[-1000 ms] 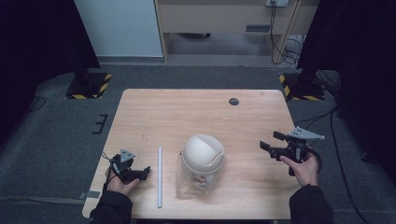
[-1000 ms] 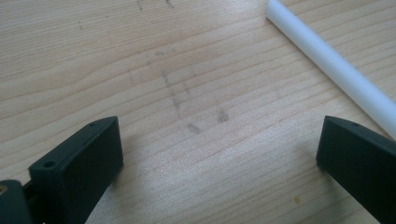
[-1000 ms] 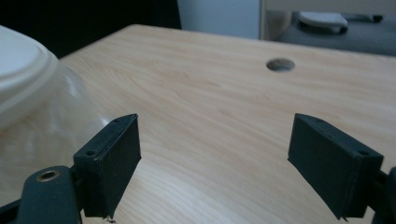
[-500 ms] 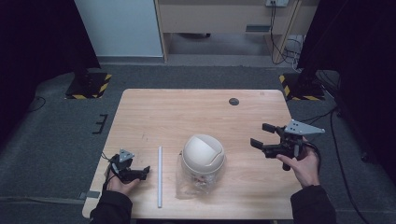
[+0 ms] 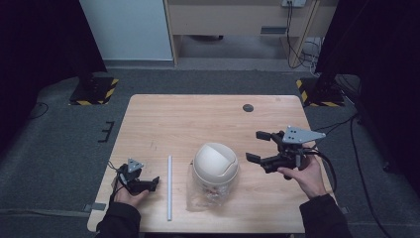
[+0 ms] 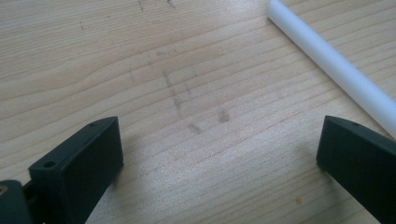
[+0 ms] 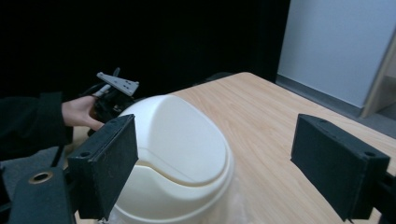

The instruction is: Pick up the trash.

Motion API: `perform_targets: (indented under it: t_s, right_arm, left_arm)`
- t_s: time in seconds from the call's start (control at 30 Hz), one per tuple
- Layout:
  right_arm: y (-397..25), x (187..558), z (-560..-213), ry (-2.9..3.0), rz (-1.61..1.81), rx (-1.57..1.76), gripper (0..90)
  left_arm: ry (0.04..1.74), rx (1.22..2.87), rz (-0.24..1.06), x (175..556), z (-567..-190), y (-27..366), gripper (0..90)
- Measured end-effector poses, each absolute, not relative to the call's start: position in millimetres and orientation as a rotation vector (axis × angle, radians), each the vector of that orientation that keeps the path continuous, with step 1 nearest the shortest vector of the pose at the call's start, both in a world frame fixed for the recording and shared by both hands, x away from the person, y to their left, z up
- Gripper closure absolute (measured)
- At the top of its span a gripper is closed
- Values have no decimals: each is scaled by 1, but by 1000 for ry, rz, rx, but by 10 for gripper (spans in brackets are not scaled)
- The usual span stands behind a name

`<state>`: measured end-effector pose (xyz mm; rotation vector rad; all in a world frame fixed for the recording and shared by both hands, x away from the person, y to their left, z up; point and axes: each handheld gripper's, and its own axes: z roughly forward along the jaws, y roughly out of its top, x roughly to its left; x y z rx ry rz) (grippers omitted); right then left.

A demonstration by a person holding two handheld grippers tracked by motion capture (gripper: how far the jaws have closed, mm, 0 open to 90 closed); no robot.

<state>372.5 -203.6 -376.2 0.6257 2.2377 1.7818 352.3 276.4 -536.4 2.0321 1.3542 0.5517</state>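
The right gripper, jaws spread, faces the cream dome-lidded bin; the spread left gripper rests beside a white tube on the wooden table, grey carpet around.

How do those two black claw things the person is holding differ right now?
The right gripper is raised above the table and aimed at the domed white bin; the left gripper sits low on the wood beside the white tube. The right gripper is nearer the bin; the left gripper is farther from it, beyond the tube. Both have open jaws holding nothing.
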Motion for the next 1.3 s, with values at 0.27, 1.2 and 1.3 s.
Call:
perform_targets:
  t_s: [0.27, 1.2, 1.3]
  right_arm:
    - [-183, 371, -391, 2310, 1802, 590, 147]
    - [-142, 369, -432, 2494, 1776, 524, 136]
    - [-141, 370, -433, 2495, 1784, 539, 127]
  left_arm:
    - [1355, 2032, 552, 352, -536, 276, 0]
    - [1356, 2032, 551, 352, -536, 276, 0]
    - [1357, 2031, 551, 352, -536, 276, 0]
